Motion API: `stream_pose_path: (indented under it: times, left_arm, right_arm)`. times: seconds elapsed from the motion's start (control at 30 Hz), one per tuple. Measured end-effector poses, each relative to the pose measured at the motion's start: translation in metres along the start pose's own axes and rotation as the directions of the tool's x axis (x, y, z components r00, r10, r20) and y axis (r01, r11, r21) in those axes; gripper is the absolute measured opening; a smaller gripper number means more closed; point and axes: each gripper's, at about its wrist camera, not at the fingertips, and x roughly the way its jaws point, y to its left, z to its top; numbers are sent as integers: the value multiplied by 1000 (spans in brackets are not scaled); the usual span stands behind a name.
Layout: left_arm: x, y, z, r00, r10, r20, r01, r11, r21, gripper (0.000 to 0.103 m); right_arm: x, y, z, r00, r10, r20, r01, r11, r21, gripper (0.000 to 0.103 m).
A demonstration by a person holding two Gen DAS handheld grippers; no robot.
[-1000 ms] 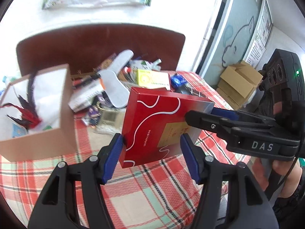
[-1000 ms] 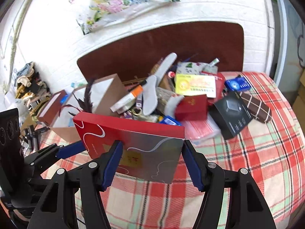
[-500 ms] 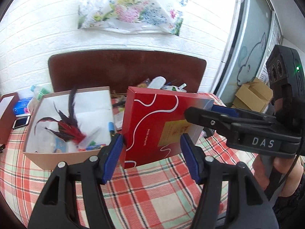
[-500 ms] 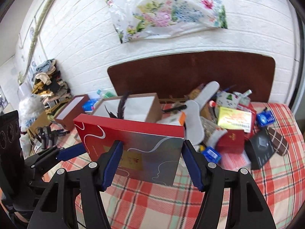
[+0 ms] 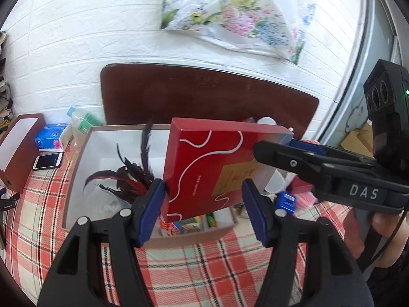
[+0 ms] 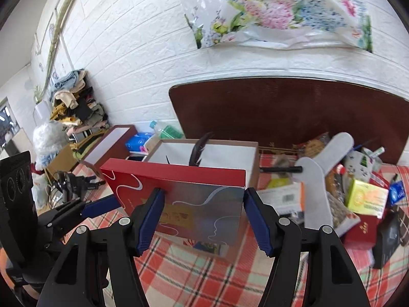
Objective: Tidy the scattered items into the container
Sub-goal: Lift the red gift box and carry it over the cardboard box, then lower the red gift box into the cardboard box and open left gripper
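Observation:
A flat red gift box [image 5: 214, 168] with white curved lines is held in the air between both grippers. My left gripper [image 5: 204, 204] is shut on one end of it, my right gripper [image 6: 202, 215] on the other [image 6: 194, 199]. The box hangs over the open cardboard container [image 5: 84, 153], which holds dark red feathers [image 5: 130, 176] and small packets. The container also shows behind the box in the right wrist view [image 6: 253, 158].
A pile of scattered items lies right of the container: white insoles [image 6: 319, 179], a yellow-green carton [image 6: 368, 197], a small red box [image 6: 363, 230], a black box [image 6: 388, 238]. A phone [image 5: 48, 160], a maroon box [image 5: 15, 143] and a bottle [image 5: 81, 125] lie left. The cloth is red plaid.
Both grippers have carried the red box left, from over the pile to over the open container, which now sits right under it.

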Motion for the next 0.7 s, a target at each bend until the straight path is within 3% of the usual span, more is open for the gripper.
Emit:
stream_pose_path:
  times: [0.4, 0.47, 0.5, 0.57, 0.7]
  left_arm:
    - [52, 54, 0, 998, 25, -55, -29, 996, -84, 61]
    - [56, 59, 0, 998, 3, -57, -9, 995, -101, 68]
    - [56, 59, 0, 999, 4, -54, -9, 994, -105, 82]
    - [57, 57, 1, 998, 46, -51, -51, 994, -98, 93]
    - [57, 56, 0, 996, 59, -62, -65, 992, -112, 92]
  right_arm:
    - [79, -6, 7, 996, 47, -79, -46, 999, 24, 68]
    - [85, -6, 6, 993, 86, -81, -84, 996, 31, 85]
    - [87, -5, 6, 993, 84, -79, -82, 996, 25, 102]
    - [86, 1, 5, 997, 38, -61, -39, 999, -11, 103]
    - [79, -3, 7, 998, 40, -46, -40, 999, 3, 103]
